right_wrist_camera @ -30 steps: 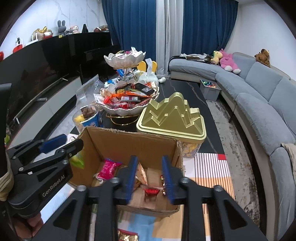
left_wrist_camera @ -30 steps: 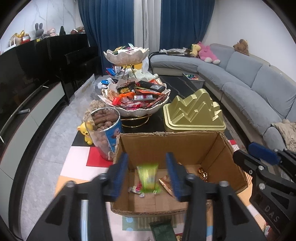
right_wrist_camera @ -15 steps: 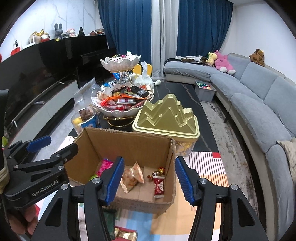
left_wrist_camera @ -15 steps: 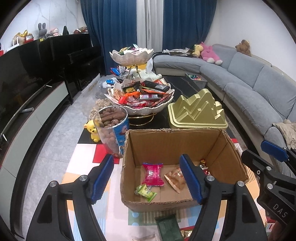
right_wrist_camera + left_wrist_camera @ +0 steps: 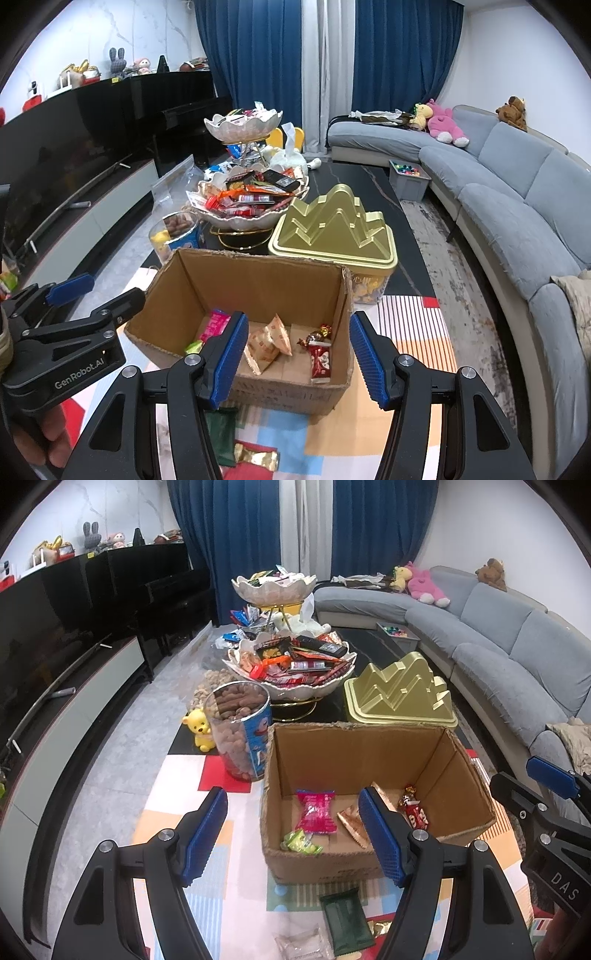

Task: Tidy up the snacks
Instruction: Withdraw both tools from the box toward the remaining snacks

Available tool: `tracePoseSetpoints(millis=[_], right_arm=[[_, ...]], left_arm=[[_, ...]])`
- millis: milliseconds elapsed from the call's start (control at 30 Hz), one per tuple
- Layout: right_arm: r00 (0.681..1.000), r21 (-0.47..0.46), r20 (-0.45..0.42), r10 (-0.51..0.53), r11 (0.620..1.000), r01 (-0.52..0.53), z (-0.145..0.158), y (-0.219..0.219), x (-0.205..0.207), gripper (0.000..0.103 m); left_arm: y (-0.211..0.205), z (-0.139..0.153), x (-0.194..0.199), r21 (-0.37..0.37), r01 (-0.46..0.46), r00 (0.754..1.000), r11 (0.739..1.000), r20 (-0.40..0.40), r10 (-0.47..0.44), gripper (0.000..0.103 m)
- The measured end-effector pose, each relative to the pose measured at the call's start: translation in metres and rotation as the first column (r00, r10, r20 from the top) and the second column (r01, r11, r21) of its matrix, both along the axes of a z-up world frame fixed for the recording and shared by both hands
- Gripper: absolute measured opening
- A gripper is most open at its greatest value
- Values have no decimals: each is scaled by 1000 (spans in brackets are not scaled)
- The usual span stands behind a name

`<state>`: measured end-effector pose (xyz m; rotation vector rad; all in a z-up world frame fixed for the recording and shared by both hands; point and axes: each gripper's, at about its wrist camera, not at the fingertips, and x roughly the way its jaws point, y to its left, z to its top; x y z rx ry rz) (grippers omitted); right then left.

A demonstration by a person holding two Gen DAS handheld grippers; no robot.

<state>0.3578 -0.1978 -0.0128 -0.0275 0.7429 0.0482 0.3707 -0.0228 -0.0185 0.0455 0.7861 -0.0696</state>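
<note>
An open cardboard box [image 5: 369,746] stands on the colourful mat. A pink packet [image 5: 316,812], a green candy [image 5: 301,842], tan packets [image 5: 351,819] and a red packet [image 5: 415,814] lie inside it. My left gripper [image 5: 295,834] is open and holds nothing, hanging above the box's near left corner. My right gripper [image 5: 298,358] is also open and bare, above the near wall of the box [image 5: 258,280], with the tan packets [image 5: 273,336] and red packet [image 5: 320,358] below it. A dark green packet [image 5: 345,915] lies in front of the box.
Behind the box stand a two-tier bowl stand heaped with snacks [image 5: 291,679], a gold mountain-shaped tin [image 5: 399,698], a jar of brown snacks [image 5: 240,734] and a yellow bear toy [image 5: 199,731]. A gold wrapper [image 5: 256,458] lies near the green packet. A grey sofa [image 5: 517,646] runs along the right.
Both grippers opened wider and drew back from the box. The green candy left my left gripper and the red packet my right; both now lie in the box.
</note>
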Motion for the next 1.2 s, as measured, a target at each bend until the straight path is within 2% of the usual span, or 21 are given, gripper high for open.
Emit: tracePoseSetpoints(millis=[467, 600, 1200], right_arm=[[999, -4, -34, 10, 1000, -10, -8, 9, -20, 58], [999, -9, -41, 5, 1000, -5, -13, 10, -26, 69], [993, -22, -120, 9, 1000, -11, -48, 8, -45, 69]], left_arm=[[14, -16, -29, 11, -34, 998, 999, -56, 35, 73], [15, -24, -36, 18, -41, 996, 999, -75, 42, 75], [13, -64, -61, 24, -42, 984, 999, -174, 46, 76]])
